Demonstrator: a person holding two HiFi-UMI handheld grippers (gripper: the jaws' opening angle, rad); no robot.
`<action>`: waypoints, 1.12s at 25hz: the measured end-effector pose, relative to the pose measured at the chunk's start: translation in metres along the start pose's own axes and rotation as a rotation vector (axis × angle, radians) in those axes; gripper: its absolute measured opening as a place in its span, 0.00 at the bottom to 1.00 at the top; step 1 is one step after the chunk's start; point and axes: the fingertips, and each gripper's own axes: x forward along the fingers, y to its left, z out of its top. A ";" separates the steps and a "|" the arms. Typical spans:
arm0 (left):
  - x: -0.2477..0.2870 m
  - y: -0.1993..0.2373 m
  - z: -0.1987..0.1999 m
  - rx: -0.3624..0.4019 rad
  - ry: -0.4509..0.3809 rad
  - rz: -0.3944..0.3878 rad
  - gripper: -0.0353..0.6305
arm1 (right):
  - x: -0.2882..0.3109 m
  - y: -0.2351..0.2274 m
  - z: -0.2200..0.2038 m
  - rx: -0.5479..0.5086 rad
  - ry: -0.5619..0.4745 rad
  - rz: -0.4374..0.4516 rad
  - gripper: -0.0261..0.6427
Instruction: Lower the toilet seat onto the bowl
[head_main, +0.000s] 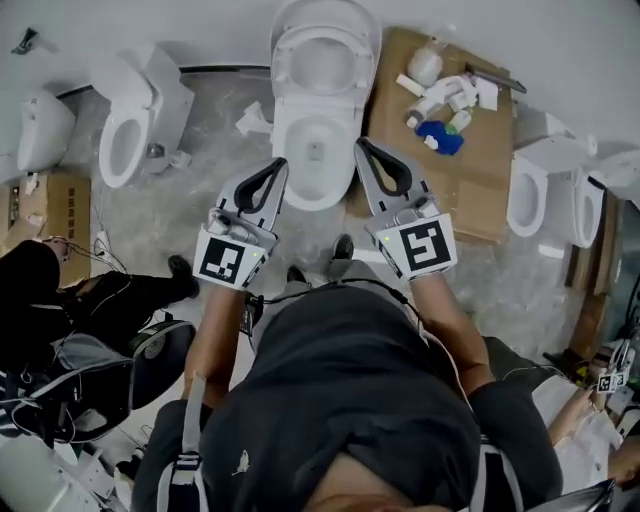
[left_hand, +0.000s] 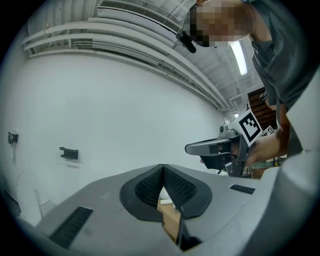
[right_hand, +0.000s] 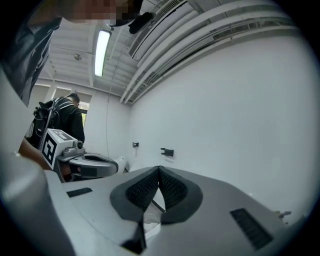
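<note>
A white toilet (head_main: 318, 150) stands straight ahead in the head view. Its seat (head_main: 325, 58) is raised at the far end, behind the open bowl. My left gripper (head_main: 277, 167) hovers at the bowl's near left rim and is shut with nothing in it. At the near right rim my right gripper (head_main: 363, 147) is likewise shut and empty. Neither touches the seat. Both gripper views point up at a white wall. In the left gripper view the pads meet at the tip of the left gripper (left_hand: 162, 169), with the right gripper (left_hand: 210, 148) beside it. The right gripper view shows its own closed jaws (right_hand: 159, 170) and the left gripper (right_hand: 92, 165).
Another toilet (head_main: 130, 125) stands to the left, and further toilets (head_main: 528, 190) stand to the right. Flattened cardboard (head_main: 480, 170) beside the bowl carries bottles (head_main: 440, 95) and a blue object (head_main: 441, 138). A person in black (head_main: 90, 300) sits at the lower left among cables.
</note>
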 end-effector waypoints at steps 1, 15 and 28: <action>0.007 0.000 0.000 -0.003 0.003 0.015 0.06 | 0.002 -0.006 0.000 0.000 -0.004 0.017 0.05; 0.053 0.046 0.010 -0.008 0.011 0.007 0.06 | 0.060 -0.036 0.000 0.010 0.003 0.027 0.05; 0.077 0.123 0.011 -0.043 -0.022 -0.144 0.06 | 0.123 -0.048 0.014 -0.017 0.022 -0.160 0.05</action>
